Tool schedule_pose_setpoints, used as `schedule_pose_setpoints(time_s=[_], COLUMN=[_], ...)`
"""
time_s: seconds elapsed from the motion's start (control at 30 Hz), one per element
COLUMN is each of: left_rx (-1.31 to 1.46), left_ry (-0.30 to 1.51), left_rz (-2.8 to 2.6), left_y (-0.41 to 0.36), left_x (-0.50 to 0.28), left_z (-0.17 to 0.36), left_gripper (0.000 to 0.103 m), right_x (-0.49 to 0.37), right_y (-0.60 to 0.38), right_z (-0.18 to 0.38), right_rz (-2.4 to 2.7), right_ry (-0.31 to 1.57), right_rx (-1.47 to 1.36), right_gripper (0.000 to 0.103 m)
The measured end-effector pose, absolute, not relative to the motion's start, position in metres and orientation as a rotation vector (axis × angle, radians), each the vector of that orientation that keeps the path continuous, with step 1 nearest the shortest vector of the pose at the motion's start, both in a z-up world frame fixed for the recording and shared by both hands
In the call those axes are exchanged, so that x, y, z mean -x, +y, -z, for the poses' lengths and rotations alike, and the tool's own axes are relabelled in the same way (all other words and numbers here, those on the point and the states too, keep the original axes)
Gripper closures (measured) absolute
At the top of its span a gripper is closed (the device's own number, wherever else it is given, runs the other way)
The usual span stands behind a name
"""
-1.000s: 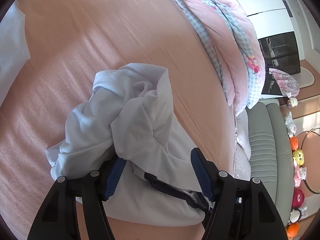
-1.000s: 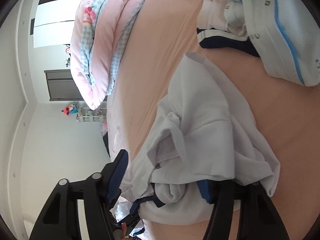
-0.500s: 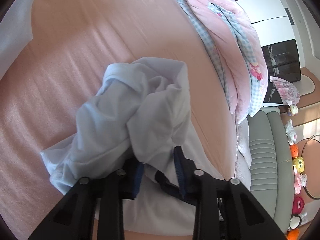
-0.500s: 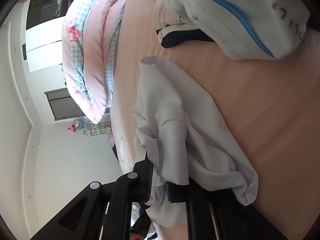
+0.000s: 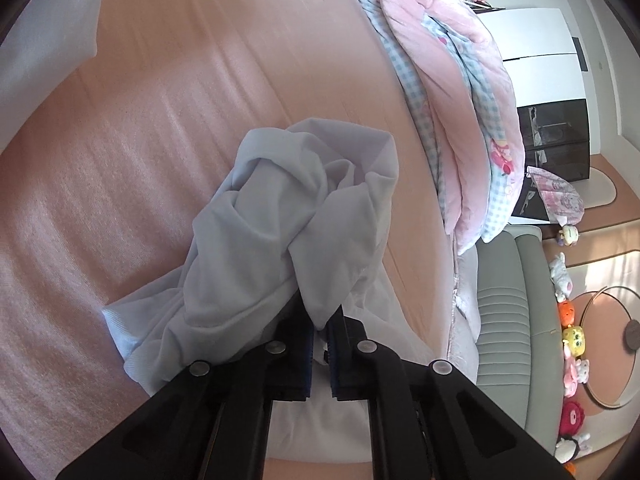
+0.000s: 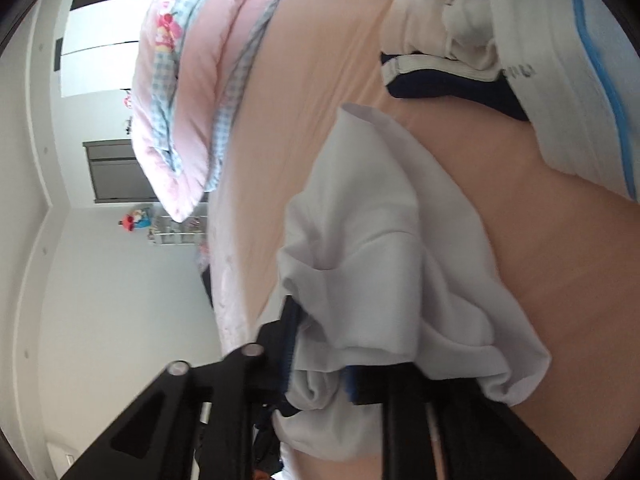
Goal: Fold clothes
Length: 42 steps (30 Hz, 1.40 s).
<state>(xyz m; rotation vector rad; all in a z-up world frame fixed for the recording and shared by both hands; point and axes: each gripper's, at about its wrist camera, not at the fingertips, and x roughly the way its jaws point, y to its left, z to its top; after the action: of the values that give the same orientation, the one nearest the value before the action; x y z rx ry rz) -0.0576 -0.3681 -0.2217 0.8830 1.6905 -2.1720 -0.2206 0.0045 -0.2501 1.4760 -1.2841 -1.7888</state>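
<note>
Both grippers, wide apart a second ago, have closed | left gripper (image 5: 319, 334): clamped on a fold of white garment (image 5: 280, 232) | right gripper (image 6: 316, 364): clamped on its bunched edge | garment: crumpled on peach bedsheet (image 5: 120, 140), near pink quilt (image 5: 452, 92), below clothes pile (image 6: 500, 28)

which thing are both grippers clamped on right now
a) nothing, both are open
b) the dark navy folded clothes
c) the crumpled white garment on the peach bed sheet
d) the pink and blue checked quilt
c: the left gripper and the right gripper each have their blue pads pinched shut on folds of the crumpled white garment, which lies on the peach bed sheet.
</note>
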Motion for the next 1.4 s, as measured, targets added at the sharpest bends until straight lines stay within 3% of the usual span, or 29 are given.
schedule_pose_setpoints(time_s=[0.07,0.27,0.6,1.03,1.17,1.2,1.23,1.27,1.3,1.33,1.4], left_rx=[-0.876,-0.84,-0.769,-0.854,-0.854,-0.864,-0.874,-0.884,-0.894,-0.903,-0.835], left_ry=[1.663,1.705,1.651,1.501,1.574,1.614,1.653,1.692,1.731,1.769,1.844], left_rz=[2.189,2.174,2.295,2.386,2.317,2.29,2.263,2.234,2.205,2.176,2.152], left_y=[-0.368,-0.373,-0.367,-0.356,-0.366,-0.369,-0.372,-0.376,-0.379,-0.383,-0.385], left_x=[0.057,0.052,0.051,0.033,0.029,0.028,0.028,0.027,0.027,0.026,0.021], left_z=[0.22,0.218,0.191,0.159,0.163,0.168,0.173,0.178,0.183,0.187,0.192], left_gripper=[0.097,0.099,0.1,0.1,0.1,0.098,0.089,0.08,0.054,0.026,0.017], right_x=[0.218,0.217,0.209,0.206,0.205,0.206,0.207,0.208,0.207,0.207,0.208], right_y=[0.009,0.001,-0.006,0.029,0.032,0.032,0.033,0.034,0.037,0.039,0.041], right_z=[0.251,0.213,0.181,0.178,0.17,0.17,0.172,0.173,0.174,0.173,0.17], right_rz=[1.776,1.964,2.051,1.978,1.993,1.978,1.954,1.937,1.939,1.95,1.978], right_ry=[-1.323,-1.045,-0.819,-0.96,-0.935,-0.955,-0.983,-1.008,-1.024,-1.036,-1.02], right_rx=[-1.462,-1.401,-1.335,-1.332,-1.307,-1.301,-1.302,-1.298,-1.292,-1.285,-1.281], right_gripper=[0.096,0.096,0.096,0.096,0.092,0.08,0.053,0.04,0.029,0.029,0.029])
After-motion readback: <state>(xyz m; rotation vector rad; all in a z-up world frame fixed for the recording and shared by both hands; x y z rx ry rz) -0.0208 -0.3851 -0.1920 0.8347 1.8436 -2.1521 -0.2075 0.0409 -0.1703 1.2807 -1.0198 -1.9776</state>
